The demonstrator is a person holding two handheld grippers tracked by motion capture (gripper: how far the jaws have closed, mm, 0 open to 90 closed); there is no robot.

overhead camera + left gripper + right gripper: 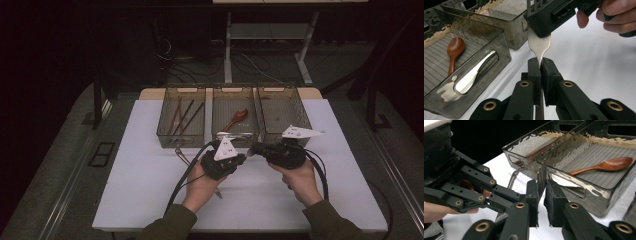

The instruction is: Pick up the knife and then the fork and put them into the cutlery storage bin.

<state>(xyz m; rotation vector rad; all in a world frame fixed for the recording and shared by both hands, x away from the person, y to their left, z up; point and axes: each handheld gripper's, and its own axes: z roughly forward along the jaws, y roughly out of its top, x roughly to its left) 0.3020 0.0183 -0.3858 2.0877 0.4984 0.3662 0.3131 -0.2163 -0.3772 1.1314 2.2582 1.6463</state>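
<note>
Left gripper (540, 65) was clenched on the fork (539, 43) at the neck, just below the head; handle ran back between its jaws toward the person. Right gripper (541, 192) was closed on the tine end, tines (540, 180) visible between its pads; so both held one fork, end to end, above the white table (150, 175) just in front of the trays. Long axis ran roughly left-right between the two hands in the high view; fork head pointed at the right gripper (256, 149), handle side stayed with the left gripper (239, 159). Looked like a handover. Right hand was nearer the empty right tray (300, 107); middle tray (220, 107) beyond held a wooden spoon (237, 119); left tray (167, 115) held chopsticks (182, 116).
</note>
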